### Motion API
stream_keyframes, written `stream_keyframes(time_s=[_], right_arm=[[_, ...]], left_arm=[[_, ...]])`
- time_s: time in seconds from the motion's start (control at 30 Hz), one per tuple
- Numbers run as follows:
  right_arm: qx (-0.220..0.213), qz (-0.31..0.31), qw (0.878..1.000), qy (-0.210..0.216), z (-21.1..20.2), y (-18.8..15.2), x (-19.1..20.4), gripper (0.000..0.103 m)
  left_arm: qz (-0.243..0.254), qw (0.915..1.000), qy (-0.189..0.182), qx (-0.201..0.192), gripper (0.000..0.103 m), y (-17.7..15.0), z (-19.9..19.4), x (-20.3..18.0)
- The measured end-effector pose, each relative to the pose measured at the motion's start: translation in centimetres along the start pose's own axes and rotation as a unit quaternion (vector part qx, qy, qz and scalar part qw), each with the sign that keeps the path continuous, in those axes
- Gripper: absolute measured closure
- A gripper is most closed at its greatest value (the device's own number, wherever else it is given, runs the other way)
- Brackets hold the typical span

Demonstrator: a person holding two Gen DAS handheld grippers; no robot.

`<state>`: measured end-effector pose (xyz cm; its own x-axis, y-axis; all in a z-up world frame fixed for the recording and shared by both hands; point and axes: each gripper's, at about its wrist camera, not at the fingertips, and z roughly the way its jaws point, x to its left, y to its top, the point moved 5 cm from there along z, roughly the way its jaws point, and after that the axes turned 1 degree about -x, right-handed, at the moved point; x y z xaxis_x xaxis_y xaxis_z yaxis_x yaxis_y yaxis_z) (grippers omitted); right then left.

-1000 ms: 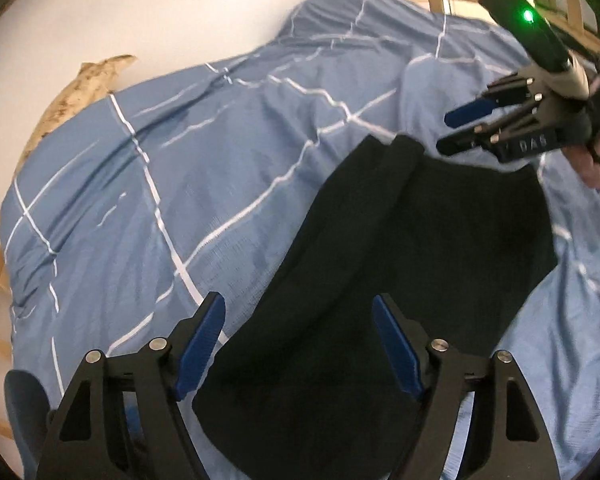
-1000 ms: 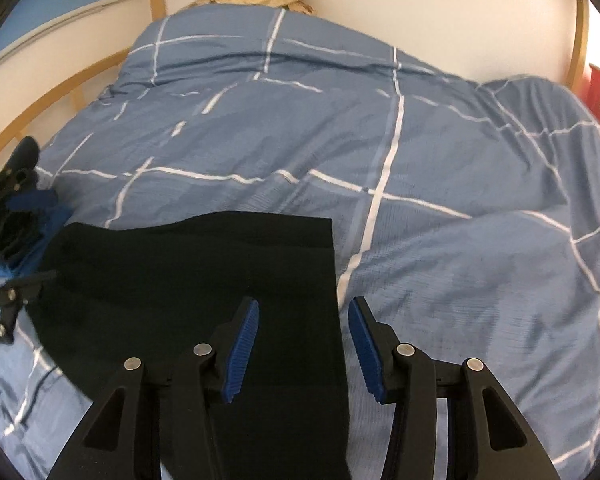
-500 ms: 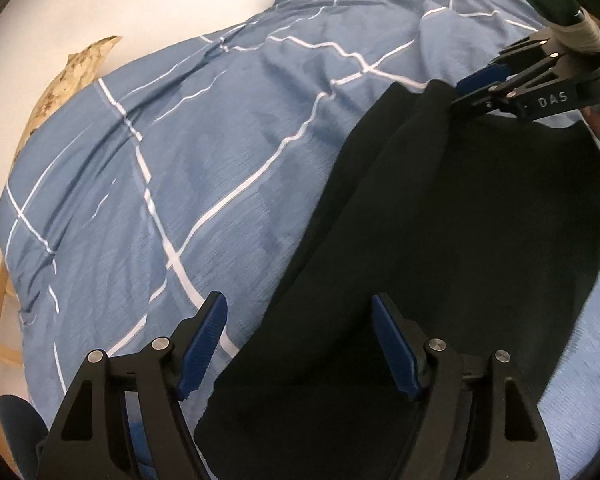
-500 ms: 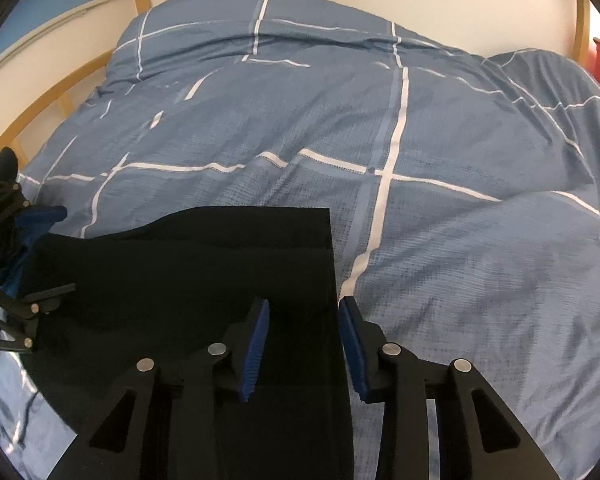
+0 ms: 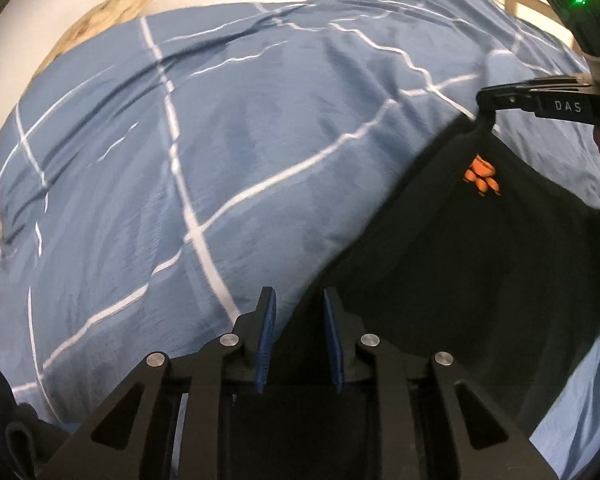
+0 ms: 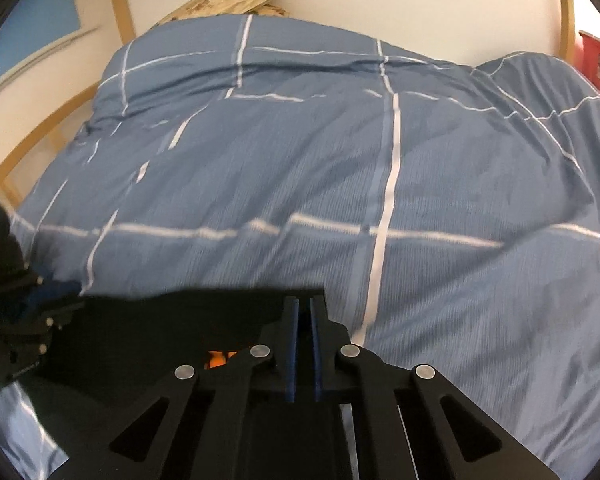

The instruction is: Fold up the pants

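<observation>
Left wrist view shows your left gripper narrowed on one corner of the black pants, and your right gripper pinched nearly shut on the other corner, so the edge hangs lifted above the blue duvet. If one thin pinch slips, that corner could drop and the fold go crooked. The duvet ahead gives open room.
</observation>
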<state>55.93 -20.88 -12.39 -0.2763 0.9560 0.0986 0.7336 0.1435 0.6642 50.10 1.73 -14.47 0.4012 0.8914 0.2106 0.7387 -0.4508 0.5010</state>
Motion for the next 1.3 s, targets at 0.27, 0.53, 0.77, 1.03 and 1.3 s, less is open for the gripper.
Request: stream_keyframes(time_s=[0.27,0.53,0.77,1.03,1.3], right_arm=[[0.008,0.05,0.998,-0.043,2.1,2.5,-1.1,0.095],[-0.038,0.014,0.996,-0.082,-3.9,0.6,-0.9,0.069],[-0.07,-0.011,0.993,-0.094,-11.2,-3.9,-1.1,0.063],[-0.07,0.066,0.994,-0.059,-13.7,-10.9,-2.4,0.063],[-0.028,0.125,0.992,-0.022,-12.5,-16.0,-3.0,0.063]], left_arm=[[-0.04,0.9976,0.055,0.002,0.035,0.1,1.3,1.7],[-0.032,0.9884,0.12,-0.088,0.02,0.6,-5.4,1.1],[-0.033,0.9883,0.101,-0.11,0.019,-2.1,-10.4,-2.9],[-0.069,0.9893,0.056,-0.115,0.019,-6.5,-12.4,-8.0],[-0.121,0.9877,0.034,-0.093,0.019,-9.2,-11.7,-9.6]])
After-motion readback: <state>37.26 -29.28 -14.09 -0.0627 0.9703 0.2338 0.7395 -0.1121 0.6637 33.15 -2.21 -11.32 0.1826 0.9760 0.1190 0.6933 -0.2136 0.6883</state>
